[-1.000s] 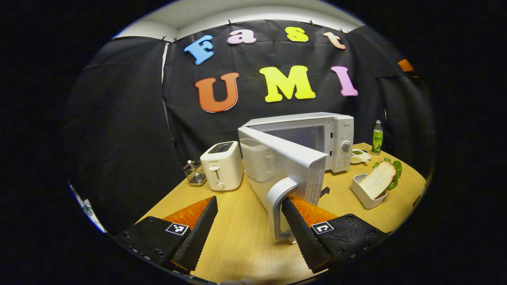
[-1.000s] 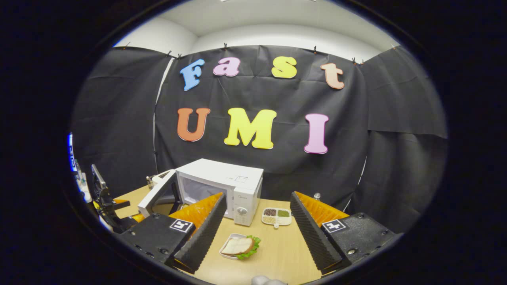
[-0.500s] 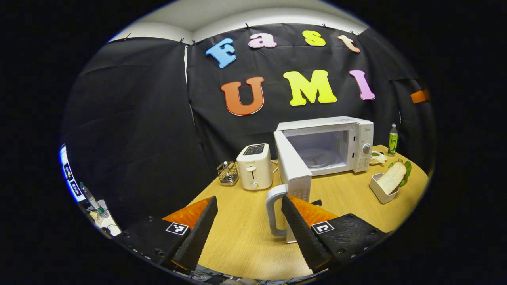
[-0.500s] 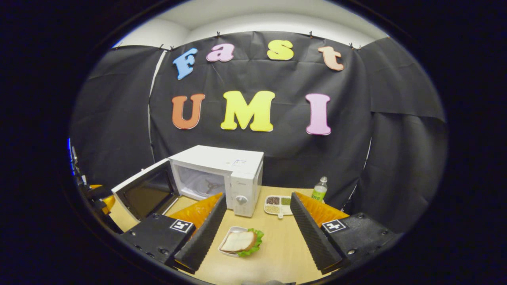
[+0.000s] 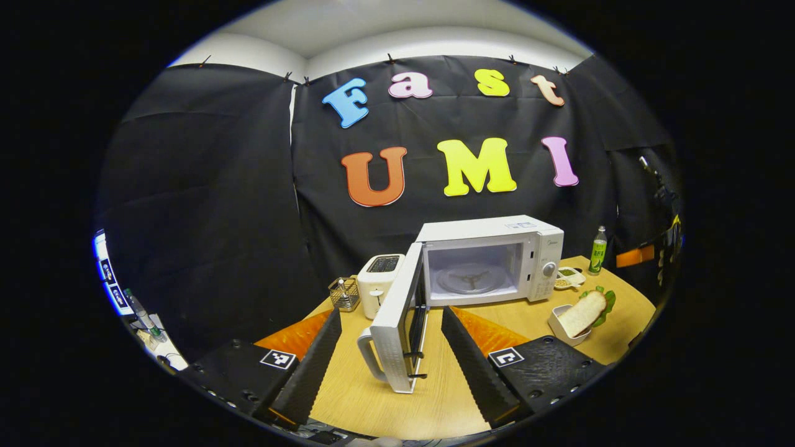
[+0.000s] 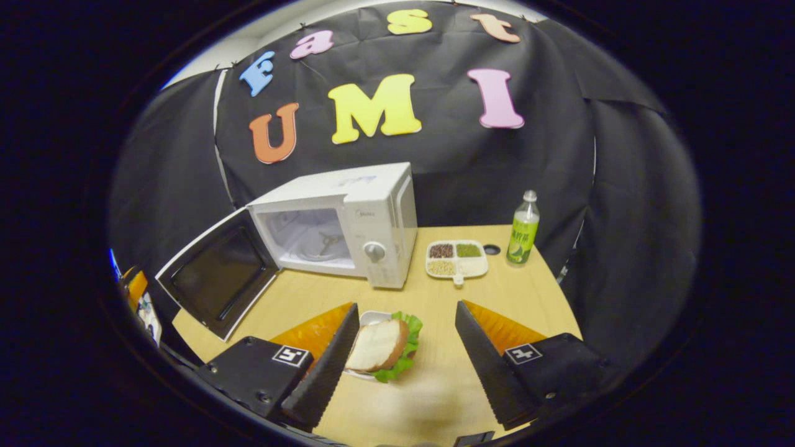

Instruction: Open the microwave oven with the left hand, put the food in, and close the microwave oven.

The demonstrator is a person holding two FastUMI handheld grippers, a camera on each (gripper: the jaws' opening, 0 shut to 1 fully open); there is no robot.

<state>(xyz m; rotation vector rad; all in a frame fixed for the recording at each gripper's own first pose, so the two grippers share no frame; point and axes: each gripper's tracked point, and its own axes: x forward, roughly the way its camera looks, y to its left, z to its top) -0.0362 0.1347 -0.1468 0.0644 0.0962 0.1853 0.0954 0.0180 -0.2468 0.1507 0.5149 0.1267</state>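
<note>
1. Left gripper view: the left gripper (image 5: 391, 354), spread wide and empty, has been drawn back; the microwave door (image 5: 400, 316), released, is seen swung open just ahead.
2. Right gripper view: the right gripper (image 6: 402, 357), wide open and empty, has been lowered over the sandwich (image 6: 380, 344), seen between its fingers; loading is judged next.

Toaster (image 5: 379, 282) and wire rack (image 5: 343, 293) seen side by side on table (image 6: 515, 292); green bottle (image 6: 523, 228) placed just beside divided snack dish (image 6: 456, 259).

Mock kitchen booth (microwave (image 5: 490, 261), toaster (image 5: 380, 276))
</note>
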